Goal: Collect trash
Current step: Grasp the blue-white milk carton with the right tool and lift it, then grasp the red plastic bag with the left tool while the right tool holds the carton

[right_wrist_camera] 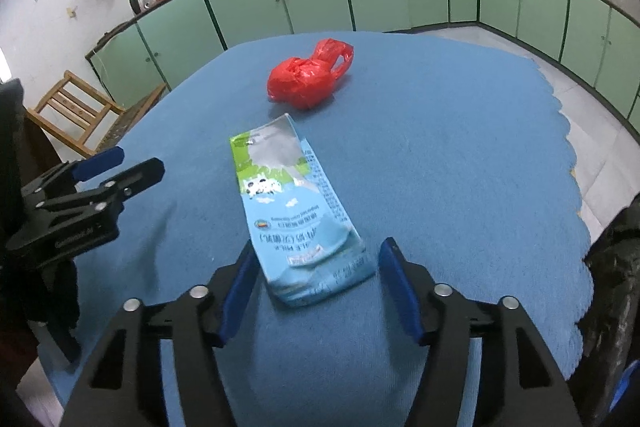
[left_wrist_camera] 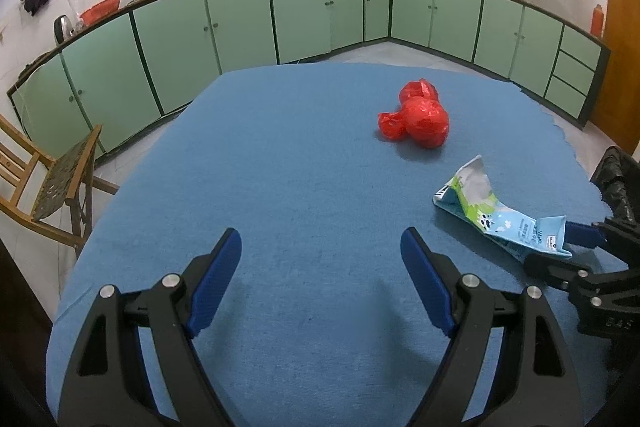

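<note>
one flattened milk carton [right_wrist_camera: 298,215], one red plastic bag [right_wrist_camera: 310,77], one wooden chair [left_wrist_camera: 48,183], two grippers

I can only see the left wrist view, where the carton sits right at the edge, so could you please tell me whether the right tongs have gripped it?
Observer: Not yet. The near end of the carton lies between the pads of the right tongs, but a sliver of blue cloth shows beside the right pad.
Operator: Thank you. Is it lifted at all?
Observer: No, it rests lengthwise on the cloth, with its torn-open end pointing away towards the red bag.
Operator: Are my left tongs in its way?
Observer: No, the left tongs stand open well off to the carton's left, with bare cloth between them and the carton.
</note>
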`<state>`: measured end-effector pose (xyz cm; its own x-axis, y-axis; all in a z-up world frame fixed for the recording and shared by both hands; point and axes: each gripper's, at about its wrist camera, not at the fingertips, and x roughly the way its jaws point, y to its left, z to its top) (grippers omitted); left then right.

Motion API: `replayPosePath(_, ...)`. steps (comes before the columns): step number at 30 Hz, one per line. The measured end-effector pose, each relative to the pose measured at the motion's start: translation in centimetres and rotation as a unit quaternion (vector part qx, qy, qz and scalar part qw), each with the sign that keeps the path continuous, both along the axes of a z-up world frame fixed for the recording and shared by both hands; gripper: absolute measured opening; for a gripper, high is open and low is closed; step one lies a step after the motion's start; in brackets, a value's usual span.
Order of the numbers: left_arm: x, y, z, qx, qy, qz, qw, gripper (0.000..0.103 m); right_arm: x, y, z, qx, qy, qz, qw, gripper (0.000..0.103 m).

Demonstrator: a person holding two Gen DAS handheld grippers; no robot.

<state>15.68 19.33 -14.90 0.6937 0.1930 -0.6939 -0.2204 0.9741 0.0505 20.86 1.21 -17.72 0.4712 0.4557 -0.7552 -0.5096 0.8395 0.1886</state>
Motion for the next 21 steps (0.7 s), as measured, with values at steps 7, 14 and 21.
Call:
replayPosePath(7, 0.1, 0.1, -0.1, 0.000, 0.003, 0.002, 1.0000, 0.079, 0.4, -0.1, -0.1, 0.007, 0.001, -0.008, 1.000, 0.053)
replayPosePath(14, 0.2, -0.3, 0.0, -0.001, 0.002, -0.005, 1.0000, 0.079, -0.3, -1.1, 0.4, 0.011, -0.010, -0.057, 0.998, 0.047)
replayPosePath(21, 0.9, -1.4, -0.1, 0.000, 0.002, -0.022, 0.9998, 0.079, 0.1, -3.5, 1.0, 0.024, -0.020, -0.106, 0.994, 0.047)
